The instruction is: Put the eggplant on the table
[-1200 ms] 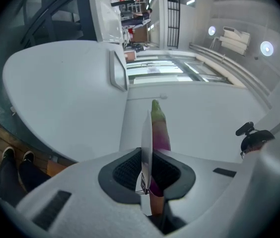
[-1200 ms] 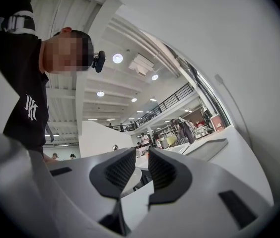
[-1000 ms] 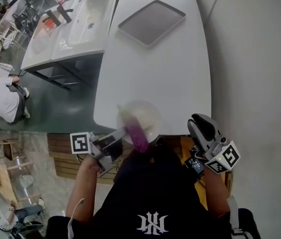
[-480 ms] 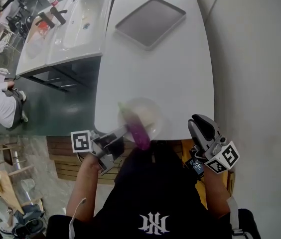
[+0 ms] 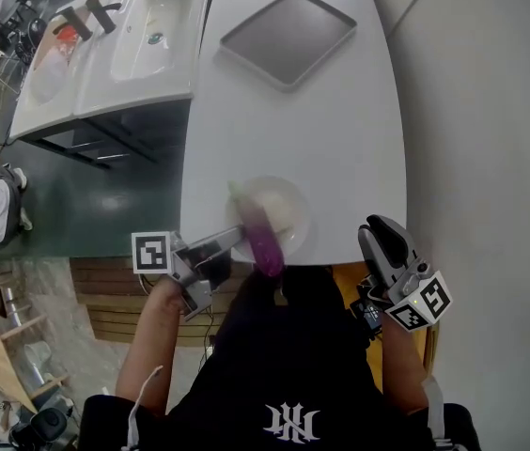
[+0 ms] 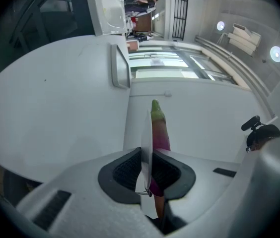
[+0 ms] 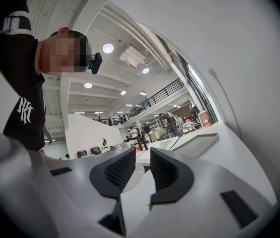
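- The left gripper (image 5: 237,238) has carried the plate (image 5: 288,205) in from the near edge, so it now sits further over the counter (image 5: 340,139) than a second ago.
- Its jaws are clamped on the plate's near-left rim. The eggplant (image 5: 263,242) lies across the plate, not yet on the counter itself.
- The right gripper (image 5: 380,228), to the right of the plate and off the counter's corner, has its jaws apart with nothing between them, as before.
- The tray (image 5: 288,36) lies well beyond the plate.
- The eggplant probably still has to be tipped or lifted off.

The person wears a black shirt (image 5: 284,365) with a white logo (image 5: 291,422) at 6 o'clock, and a thin white cable (image 5: 139,397) at 7.
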`<state>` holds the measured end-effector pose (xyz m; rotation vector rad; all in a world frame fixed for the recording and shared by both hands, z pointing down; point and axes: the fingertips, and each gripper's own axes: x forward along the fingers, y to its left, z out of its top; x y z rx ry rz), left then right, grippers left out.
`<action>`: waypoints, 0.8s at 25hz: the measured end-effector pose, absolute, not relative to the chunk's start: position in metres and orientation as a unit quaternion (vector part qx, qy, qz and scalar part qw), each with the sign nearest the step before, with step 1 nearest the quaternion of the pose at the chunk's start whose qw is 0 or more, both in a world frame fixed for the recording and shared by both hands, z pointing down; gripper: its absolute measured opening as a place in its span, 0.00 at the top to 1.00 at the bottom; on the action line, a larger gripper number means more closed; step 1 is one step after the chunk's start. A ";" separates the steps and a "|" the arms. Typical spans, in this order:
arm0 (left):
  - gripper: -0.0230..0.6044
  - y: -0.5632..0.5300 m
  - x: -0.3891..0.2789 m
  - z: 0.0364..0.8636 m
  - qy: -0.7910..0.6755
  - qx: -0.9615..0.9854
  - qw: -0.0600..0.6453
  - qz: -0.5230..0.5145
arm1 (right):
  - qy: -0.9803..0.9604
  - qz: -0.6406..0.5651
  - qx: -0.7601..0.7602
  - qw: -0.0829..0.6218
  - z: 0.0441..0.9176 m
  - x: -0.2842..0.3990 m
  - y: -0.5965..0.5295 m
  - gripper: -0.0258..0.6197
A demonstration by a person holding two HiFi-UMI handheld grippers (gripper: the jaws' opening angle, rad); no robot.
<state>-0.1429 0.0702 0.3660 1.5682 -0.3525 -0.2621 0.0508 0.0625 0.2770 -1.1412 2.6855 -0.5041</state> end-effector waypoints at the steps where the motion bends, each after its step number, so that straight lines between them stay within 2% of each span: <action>1: 0.91 0.068 -0.145 0.367 -0.155 0.701 0.686 -0.118 | 0.903 -0.168 -0.387 0.083 0.278 0.052 0.063 0.86; 9: 0.91 0.041 -0.143 0.374 -0.145 0.701 0.689 -0.116 | 0.899 -0.172 -0.400 0.044 0.289 0.065 0.048 0.84; 20: 0.91 0.010 -0.108 0.366 -0.143 0.699 0.692 -0.107 | 0.891 -0.271 -0.364 0.025 0.317 0.072 0.004 0.77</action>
